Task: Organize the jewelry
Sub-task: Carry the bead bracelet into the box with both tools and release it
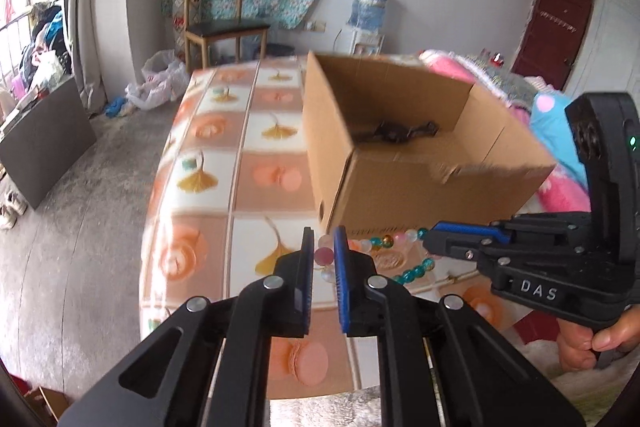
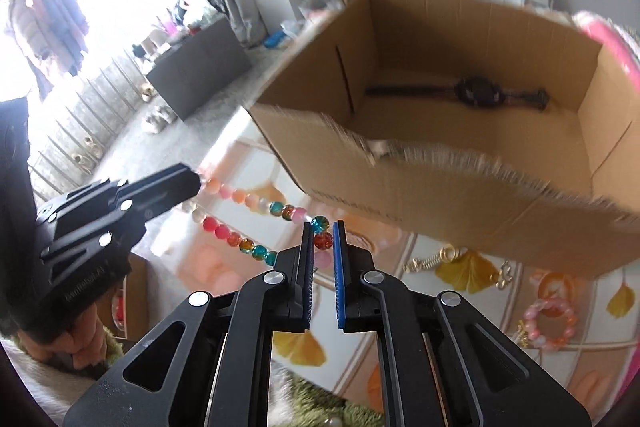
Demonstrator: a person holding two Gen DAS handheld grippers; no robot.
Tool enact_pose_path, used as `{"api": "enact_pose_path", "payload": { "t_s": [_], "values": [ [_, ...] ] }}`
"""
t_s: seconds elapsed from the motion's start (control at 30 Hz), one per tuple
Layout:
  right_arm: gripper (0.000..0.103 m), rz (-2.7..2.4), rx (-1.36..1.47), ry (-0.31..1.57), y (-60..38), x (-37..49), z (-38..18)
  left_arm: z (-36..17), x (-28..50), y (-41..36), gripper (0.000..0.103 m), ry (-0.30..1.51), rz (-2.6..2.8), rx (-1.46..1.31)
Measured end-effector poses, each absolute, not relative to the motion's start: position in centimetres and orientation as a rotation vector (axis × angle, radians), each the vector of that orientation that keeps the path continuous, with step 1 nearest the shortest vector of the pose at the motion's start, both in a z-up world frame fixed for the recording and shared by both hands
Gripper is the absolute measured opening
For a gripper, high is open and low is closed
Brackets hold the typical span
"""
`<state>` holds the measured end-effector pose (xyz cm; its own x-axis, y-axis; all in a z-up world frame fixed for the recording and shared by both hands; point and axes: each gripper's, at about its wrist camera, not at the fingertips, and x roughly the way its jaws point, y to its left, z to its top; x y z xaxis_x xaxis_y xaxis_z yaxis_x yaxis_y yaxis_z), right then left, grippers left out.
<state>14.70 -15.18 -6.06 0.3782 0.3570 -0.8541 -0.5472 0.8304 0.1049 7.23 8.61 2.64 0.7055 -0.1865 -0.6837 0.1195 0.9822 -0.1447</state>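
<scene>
A loop of coloured glass beads, a necklace [image 2: 248,207], hangs stretched in the air between both grippers, just in front of the open cardboard box [image 2: 460,187]. My left gripper [image 1: 323,247] is shut on pink beads at one end. My right gripper [image 2: 323,239] is shut on red and teal beads at the other end. The necklace also shows in the left wrist view [image 1: 384,242], as does the box [image 1: 400,179]. A dark piece of jewelry [image 2: 476,91] lies on the box floor. A pink bead bracelet [image 2: 550,323] and gold pieces [image 2: 436,258] lie on the tablecloth.
The table [image 1: 224,163] has a patterned orange and white cloth; its left edge drops to the grey floor. Pink and blue bedding [image 1: 552,131] lies behind the box. A wooden chair [image 1: 224,23] stands far back.
</scene>
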Motion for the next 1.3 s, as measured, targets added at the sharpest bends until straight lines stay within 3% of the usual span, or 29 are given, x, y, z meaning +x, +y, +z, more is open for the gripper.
{"api": "enact_pose_path", "payload": {
  "t_s": [0.2,0.33,0.63,0.83,1.13,1.3],
  "values": [
    [0.007,0.620,-0.201,0.849,-15.1,15.1,0.8,9.8,8.2,7.4,0.009,0.587,-0.249,0.021],
    [0.007,0.595,-0.203,0.797,-15.7,19.1,3.4,11.6,12.4,5.6,0.009,0.557,-0.297,0.097],
    [0.007,0.510,-0.105,1.194,-17.4,32.8,-3.0,6.4,25.3,1.4,0.009,0.857,-0.354,0.166],
    [0.007,0.476,-0.132,1.440,-17.6,35.7,-7.8,3.5,27.7,-1.2,0.010,0.988,-0.360,0.317],
    [0.012,0.426,-0.125,1.559,-17.4,36.9,-11.1,0.7,28.2,-2.2,0.011,1.081,-0.309,0.420],
    [0.016,0.432,-0.040,1.520,-19.1,36.7,-10.4,1.8,27.8,-1.3,0.023,1.048,-0.279,0.404]
  ]
}}
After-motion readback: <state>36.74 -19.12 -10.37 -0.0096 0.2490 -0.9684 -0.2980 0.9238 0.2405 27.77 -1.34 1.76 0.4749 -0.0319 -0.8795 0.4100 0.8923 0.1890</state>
